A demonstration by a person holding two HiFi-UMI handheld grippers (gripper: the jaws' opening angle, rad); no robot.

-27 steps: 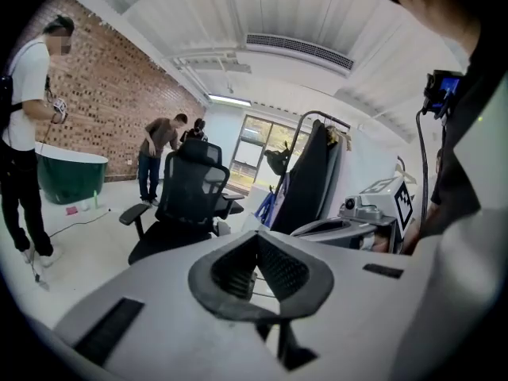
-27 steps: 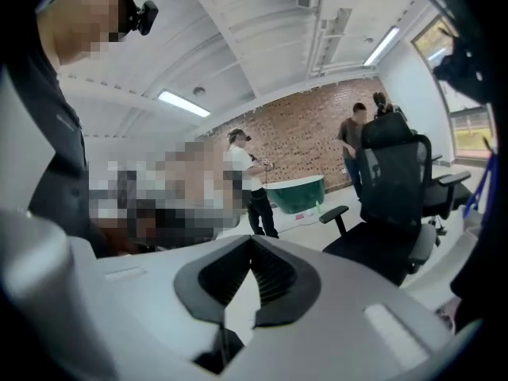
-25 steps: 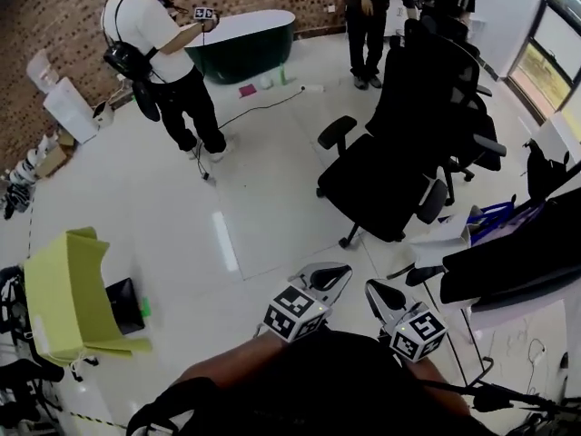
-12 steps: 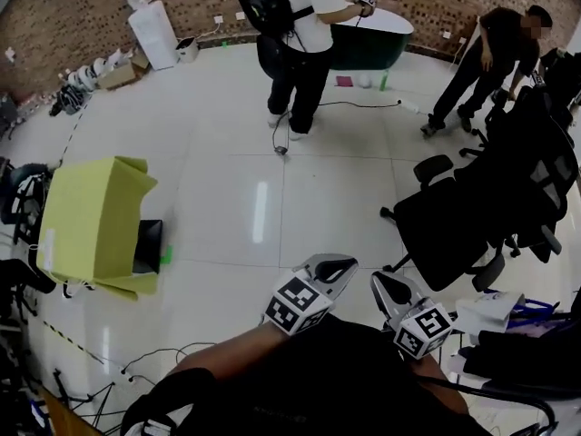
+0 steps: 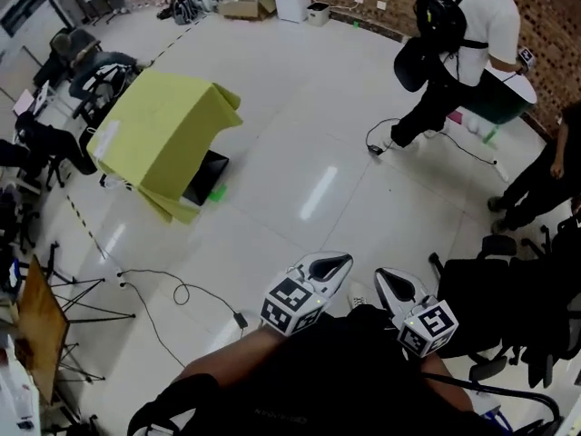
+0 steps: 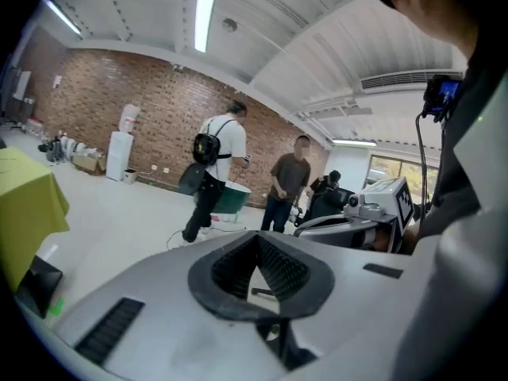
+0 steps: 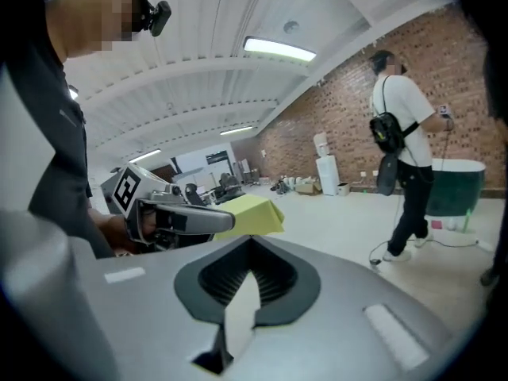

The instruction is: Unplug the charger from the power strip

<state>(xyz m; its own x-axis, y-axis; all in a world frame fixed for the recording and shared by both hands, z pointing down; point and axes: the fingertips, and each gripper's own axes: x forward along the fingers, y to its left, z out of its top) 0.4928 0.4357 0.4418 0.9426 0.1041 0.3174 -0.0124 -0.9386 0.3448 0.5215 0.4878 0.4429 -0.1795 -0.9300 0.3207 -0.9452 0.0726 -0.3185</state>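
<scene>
While they sit side by side, the left gripper [image 5: 331, 262] and the right gripper [image 5: 392, 280] are both shut tight (nothing inside). I cannot tell where the charger is. A black cord [image 5: 241, 319] ends at 8 o'clock from the left gripper.

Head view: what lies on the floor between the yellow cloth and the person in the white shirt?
Bare white floor, in the head view, from the yellow cloth to a black cable looped at the feet of the person in the white shirt.
</scene>
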